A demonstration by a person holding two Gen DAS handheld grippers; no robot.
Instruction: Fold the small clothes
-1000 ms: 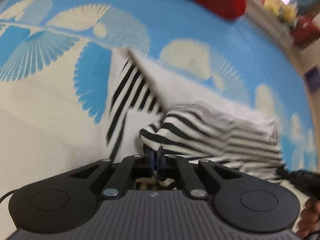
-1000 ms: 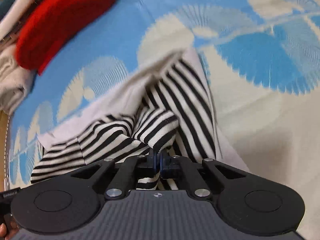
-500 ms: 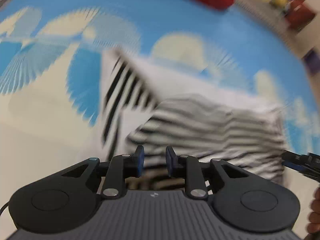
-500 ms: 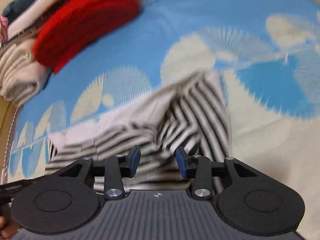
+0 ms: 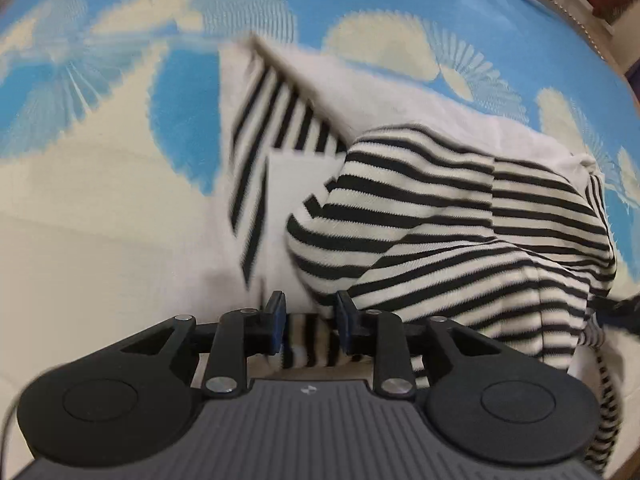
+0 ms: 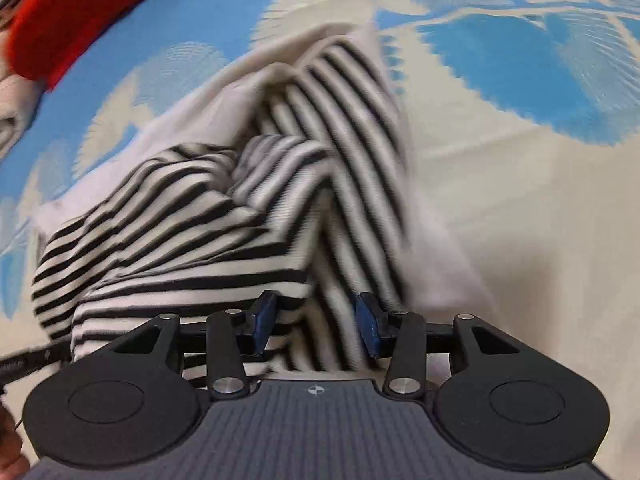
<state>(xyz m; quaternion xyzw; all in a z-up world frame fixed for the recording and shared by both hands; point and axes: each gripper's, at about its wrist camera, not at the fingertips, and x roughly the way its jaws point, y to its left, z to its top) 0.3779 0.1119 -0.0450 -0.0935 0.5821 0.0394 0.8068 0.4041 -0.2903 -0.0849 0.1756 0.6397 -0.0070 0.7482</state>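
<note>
The striped garment (image 5: 420, 216) lies bunched on the blue and cream patterned cover (image 5: 100, 240), black-and-white bands over a plain white layer, one flap doubled back across the rest. The left gripper (image 5: 310, 320) hovers right over its near edge with jaws opening; striped cloth sits in the gap, the pads not pressing it. The right gripper (image 6: 316, 320) is likewise opening above the same near edge, fabric between its jaws but loose. I judge one fold laid and let go, though the heap looks lumpy and uneven, so smoothing and at least another fold likely remain; blur makes the exact edges hard to read. Farther off, a red folded item (image 6: 72, 12) rests near the cover's far side, well apart and not in the way
</note>
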